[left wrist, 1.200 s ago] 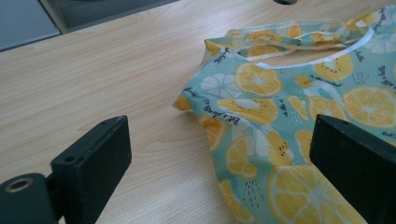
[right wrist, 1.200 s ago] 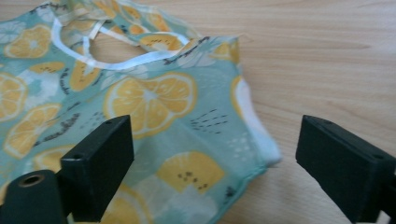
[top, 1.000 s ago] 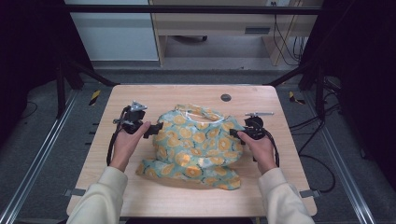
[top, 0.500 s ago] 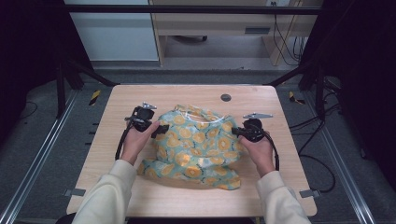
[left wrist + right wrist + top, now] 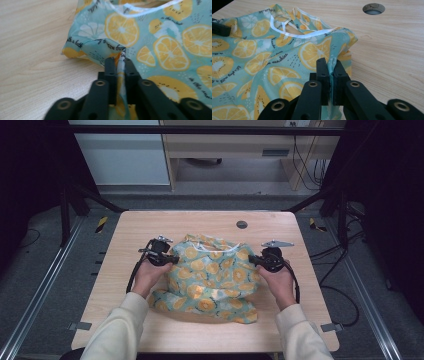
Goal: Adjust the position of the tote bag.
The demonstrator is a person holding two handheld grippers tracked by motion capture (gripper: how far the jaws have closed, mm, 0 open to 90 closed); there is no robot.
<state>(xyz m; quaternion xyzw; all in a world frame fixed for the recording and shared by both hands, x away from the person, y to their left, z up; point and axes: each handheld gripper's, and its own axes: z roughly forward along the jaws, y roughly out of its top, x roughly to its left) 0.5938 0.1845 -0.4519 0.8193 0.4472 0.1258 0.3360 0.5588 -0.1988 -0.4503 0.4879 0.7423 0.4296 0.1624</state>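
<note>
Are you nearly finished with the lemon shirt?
Just starting. Done: the left gripper and right gripper have just closed their jaws on opposite edges of the shirt. In hand: those pinched folds. Left: it lies rumpled on the table, not yet smoothed or folded.

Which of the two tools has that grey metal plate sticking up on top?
The right tool, pinching the fruit-print garment at its right edge. Its grey plate is bigger and flatter than the small bit atop the left tool.

Left tongs (image 5: 172, 260) moved in, jaws just closed on garment (image 5: 215, 275) edge; right tongs (image 5: 254, 260) jaws just closed on opposite edge.
</note>
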